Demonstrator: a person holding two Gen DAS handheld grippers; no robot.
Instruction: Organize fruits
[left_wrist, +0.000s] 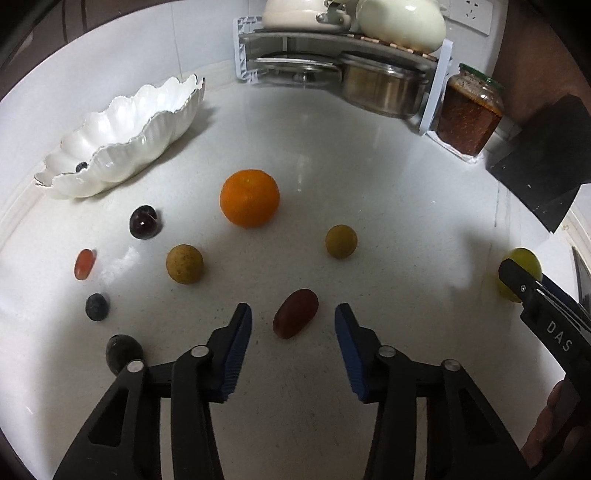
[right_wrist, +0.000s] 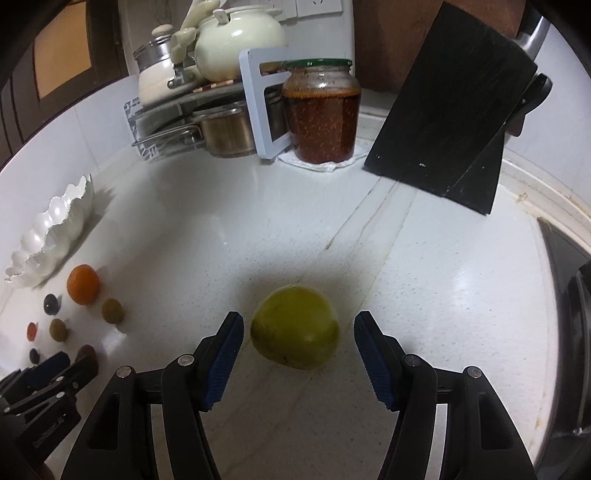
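My left gripper (left_wrist: 293, 310) is open and points down at the white counter. A dark red grape (left_wrist: 295, 318) lies between its blue pads (left_wrist: 240, 332) with a gap on both sides. Around it lie an orange (left_wrist: 249, 197), two yellow-brown round fruits (left_wrist: 184, 264) (left_wrist: 341, 241), a dark plum (left_wrist: 144, 221), a small red tomato (left_wrist: 85, 263) and a blueberry (left_wrist: 96, 307). A white scalloped bowl (left_wrist: 122, 136) at the far left holds one dark berry (left_wrist: 81, 167). My right gripper (right_wrist: 299, 316) is open around a green fruit (right_wrist: 295, 326), its pads clear of it.
At the back stands a white rack (right_wrist: 258, 107) with steel pots and cream pots. Beside it are a jar of red sauce (right_wrist: 321, 110) and a black knife block (right_wrist: 450, 122). A dark sink edge (right_wrist: 569, 295) runs along the right.
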